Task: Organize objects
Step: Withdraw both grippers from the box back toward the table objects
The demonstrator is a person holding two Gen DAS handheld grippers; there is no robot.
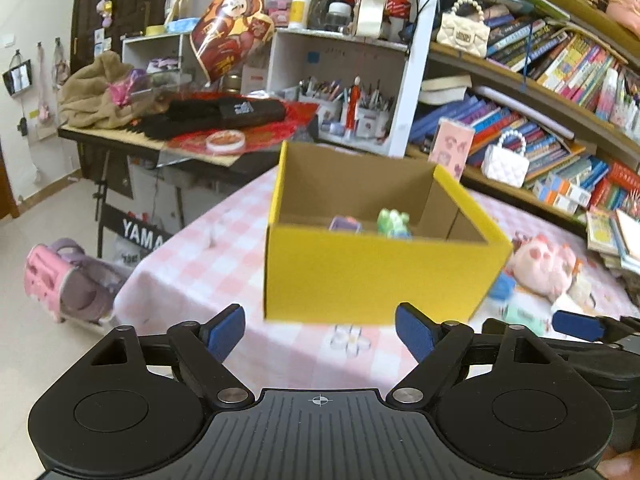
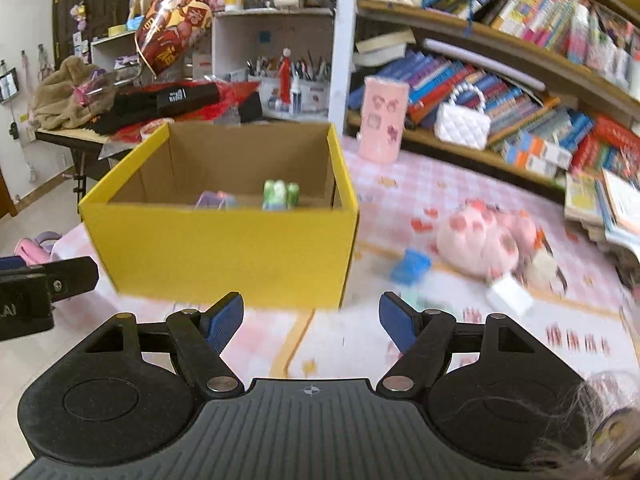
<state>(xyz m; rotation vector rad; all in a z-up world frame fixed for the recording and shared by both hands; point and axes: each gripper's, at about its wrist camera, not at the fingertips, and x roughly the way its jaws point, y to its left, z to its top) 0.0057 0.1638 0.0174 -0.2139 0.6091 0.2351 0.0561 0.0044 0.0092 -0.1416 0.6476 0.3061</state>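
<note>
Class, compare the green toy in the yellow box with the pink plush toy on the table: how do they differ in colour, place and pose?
The green toy is green and small; the pink plush toy is pink with darker spots and far bigger. The green toy stands upright inside the yellow box; the plush lies on its side on the checked tablecloth, right of the box. Only the green toy's top shows above the box wall, while the plush is in full view. Both are blurred toys.

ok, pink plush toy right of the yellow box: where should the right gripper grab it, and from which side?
Judging from the right wrist view, take the pink plush toy across its rounded body, from above. It lies flat on the checkered tablecloth, soft and bulging, so open jaws can pinch the bulge. The right gripper is open. A small white block crowds its near side.
</note>
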